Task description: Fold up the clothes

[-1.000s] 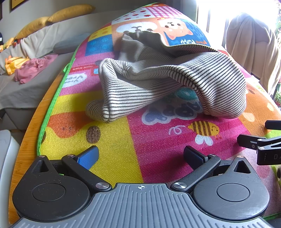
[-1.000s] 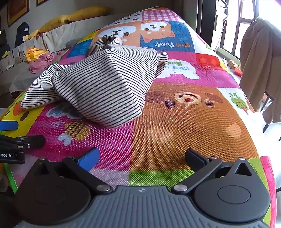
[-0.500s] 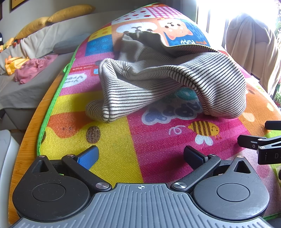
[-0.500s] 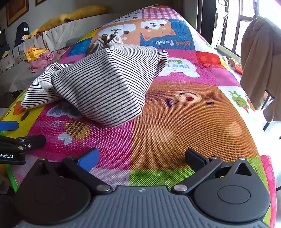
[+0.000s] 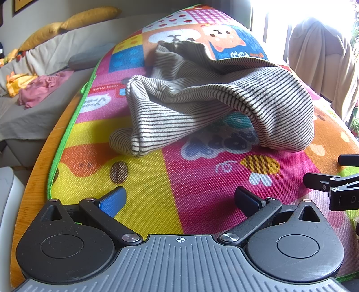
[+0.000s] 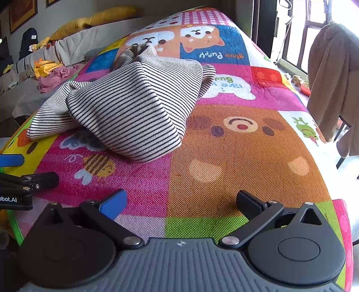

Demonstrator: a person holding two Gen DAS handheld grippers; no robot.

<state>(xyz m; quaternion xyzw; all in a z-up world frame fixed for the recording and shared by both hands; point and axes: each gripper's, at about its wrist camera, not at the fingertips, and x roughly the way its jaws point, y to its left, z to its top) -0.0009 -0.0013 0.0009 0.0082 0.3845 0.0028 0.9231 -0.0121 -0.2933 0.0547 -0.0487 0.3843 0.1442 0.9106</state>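
1. A striped garment is lying crumpled in a heap on the colourful cartoon play mat, which is covering a wooden table; part of the cloth is bunching up and arching over the mat, and a narrower striped end is trailing toward the mat's left edge
2. The left gripper is hovering low over the near end of the mat with its fingers spread wide apart — nothing is sitting between the blue pad and the black one, and the garment is lying well ahead of them
3. The right gripper is likewise hovering over the near end, its fingers parted wide and holding nothing; the garment is lying ahead of it and to its left
4. Each gripper is showing at the edge of the other's view, the two sitting side by side near the mat's near edge
5. Off the table to the left, a grey sofa is carrying yellow cushions and a pink cloth — on the right, a beige fabric is draping over a chair by the window
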